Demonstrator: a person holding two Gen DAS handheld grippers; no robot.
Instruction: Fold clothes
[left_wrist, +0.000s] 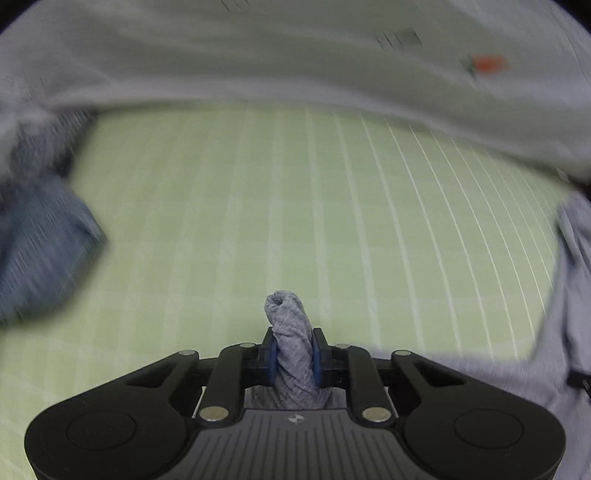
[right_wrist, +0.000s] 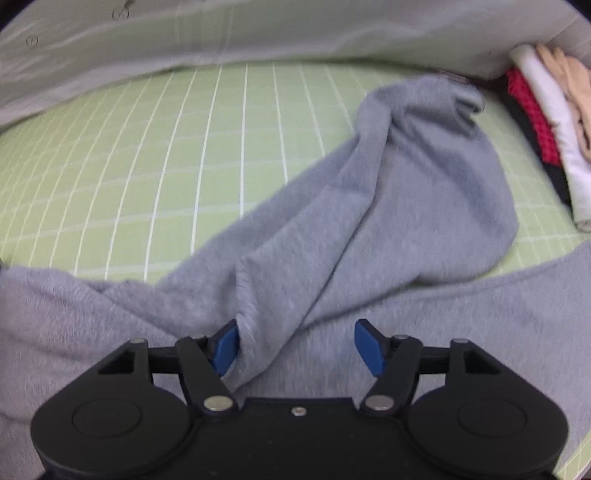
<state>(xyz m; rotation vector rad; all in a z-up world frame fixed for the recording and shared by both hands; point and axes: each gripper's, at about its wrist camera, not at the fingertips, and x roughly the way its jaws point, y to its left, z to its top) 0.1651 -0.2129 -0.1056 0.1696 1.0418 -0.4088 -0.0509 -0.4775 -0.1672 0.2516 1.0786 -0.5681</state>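
Nearest to me, my left claw (left_wrist: 294, 360) is pinched narrow on a twisted bunch of the soft grey fleece garment (left_wrist: 290, 332); both blue pads press the cloth and a rolled knob of it sticks out past the tips. I read that as a hold on a corner or hem, taken so this end can be lifted and carried over the rest. From there the fleece runs off toward the right edge of that view, lying on the pale green gridded cutting mat (left_wrist: 258, 206) that covers the surface.

My right claw (right_wrist: 297, 349) stands wide, its blue pads (right_wrist: 226, 349) well apart. A raised fold of the same grey garment (right_wrist: 332, 229) leans against the left pad while the right pad is clear of it, so nothing is gripped on this side. I judge it is open either to let go or to take a better hold lower on the fold.

Farther out, the garment stretches diagonally across the mat to a bunched end near the far right corner, still crumpled, so the fold is not yet made. Beyond it, along the right edge, sits a stack of red, white and peach folded clothes (right_wrist: 546, 122), presumably finished pieces kept out of the way. In the left view a blurred blue-grey cloth (left_wrist: 44, 243) lies by the left edge, and a pale wall (left_wrist: 258, 55) backs the far edge.
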